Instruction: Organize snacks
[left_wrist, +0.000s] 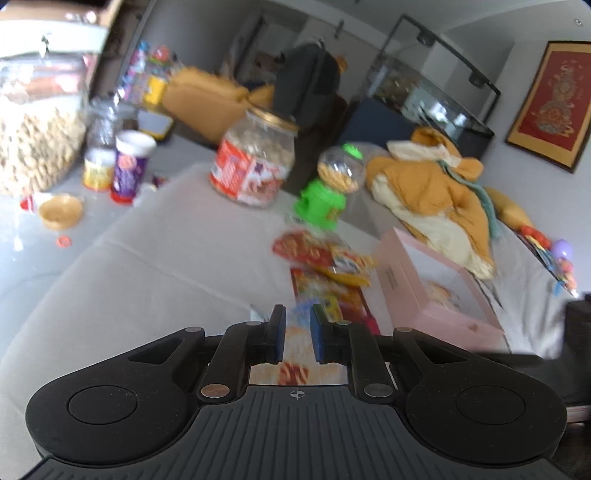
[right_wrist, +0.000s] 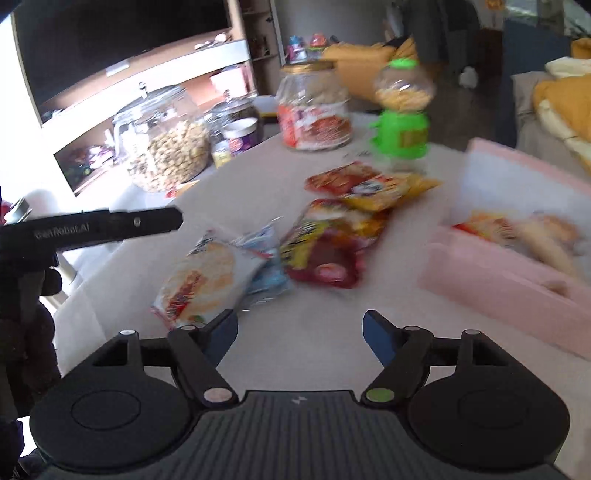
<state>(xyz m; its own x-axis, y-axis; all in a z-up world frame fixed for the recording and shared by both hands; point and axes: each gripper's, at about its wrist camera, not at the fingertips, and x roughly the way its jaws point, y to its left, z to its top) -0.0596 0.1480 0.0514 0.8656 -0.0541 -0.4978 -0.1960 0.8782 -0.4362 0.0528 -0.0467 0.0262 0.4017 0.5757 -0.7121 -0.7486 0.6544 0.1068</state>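
Pale grey cloth covers the tabletop (left_wrist: 122, 266) in the left wrist view, where the left tongs (left_wrist: 297, 334) are nearly clenched, their blue pads close together around a blurred white and orange snack packet (left_wrist: 293, 369) that shows in the gap and below it. Ahead lie more snack packets (left_wrist: 325, 258) in red and yellow, then a green candy dispenser (left_wrist: 328, 184) and a labelled jar (left_wrist: 255, 162) with a gold lid. A pink box (left_wrist: 436, 295) sits to the right of the packets, and a large glass jar of nuts (left_wrist: 37, 129) stands far left. In the right wrist view the right tongs (right_wrist: 300, 341) stand released, wide apart over bare cloth with nothing between them. The white and orange packet (right_wrist: 207, 280) lies just ahead on the left, touching a blue one (right_wrist: 269, 273) and a red and yellow one (right_wrist: 325, 251); another red and yellow pair (right_wrist: 365, 184) lies farther on. The pink box (right_wrist: 491, 273) at the right holds some blurred snacks (right_wrist: 528, 232). The other gripper's black arm (right_wrist: 99, 225) reaches in from the left edge
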